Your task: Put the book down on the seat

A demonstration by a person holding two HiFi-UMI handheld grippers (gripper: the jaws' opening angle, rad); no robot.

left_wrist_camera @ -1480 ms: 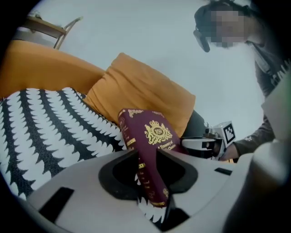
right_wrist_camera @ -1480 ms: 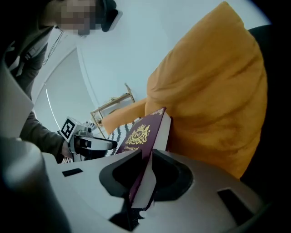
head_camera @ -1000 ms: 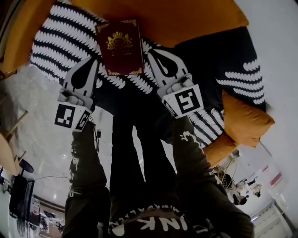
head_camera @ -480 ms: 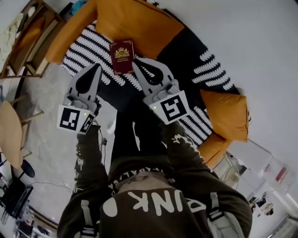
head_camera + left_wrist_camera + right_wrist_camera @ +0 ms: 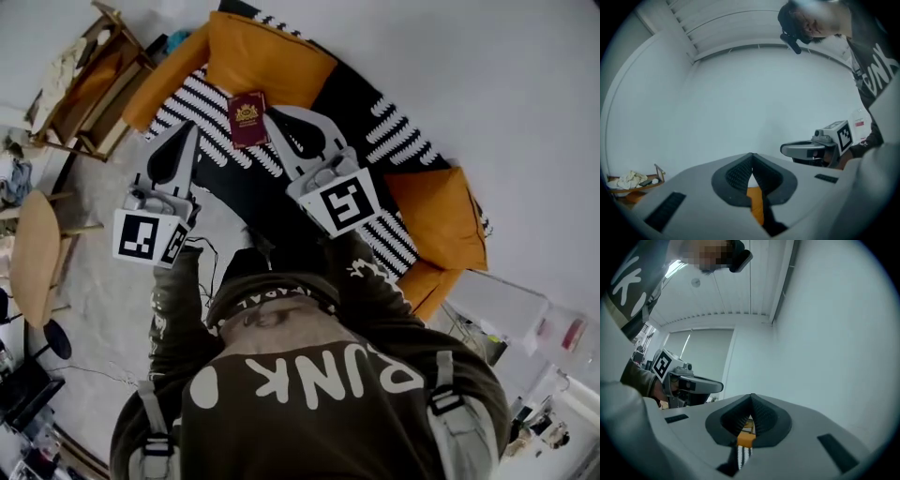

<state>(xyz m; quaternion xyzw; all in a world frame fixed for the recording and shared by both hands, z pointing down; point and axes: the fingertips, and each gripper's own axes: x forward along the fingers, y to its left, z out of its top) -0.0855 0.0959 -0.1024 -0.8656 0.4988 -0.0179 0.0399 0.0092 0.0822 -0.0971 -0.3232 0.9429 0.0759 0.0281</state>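
The dark red book (image 5: 247, 119) with a gold crest lies flat on the black-and-white striped seat (image 5: 202, 103), its top edge against an orange back cushion (image 5: 267, 61). My left gripper (image 5: 191, 127) hovers left of the book, shut and empty, clearly apart from it. My right gripper (image 5: 268, 115) hangs just right of the book's edge, shut with nothing between its pads. In the left gripper view the jaws (image 5: 752, 155) meet tip to tip. The right gripper view shows its jaws (image 5: 751, 397) closed too, with striped fabric glimpsed below.
A second orange cushion (image 5: 439, 214) lies at the sofa's right end. A wooden rack (image 5: 89, 70) with cloth stands at the upper left, a round wooden table (image 5: 33, 258) at the left. A cable (image 5: 201, 251) runs on the floor near my legs.
The head view has risen and pulled back, so sofa and book look smaller. Both grippers stay shut and have drawn away from the book, which has not moved on the seat.
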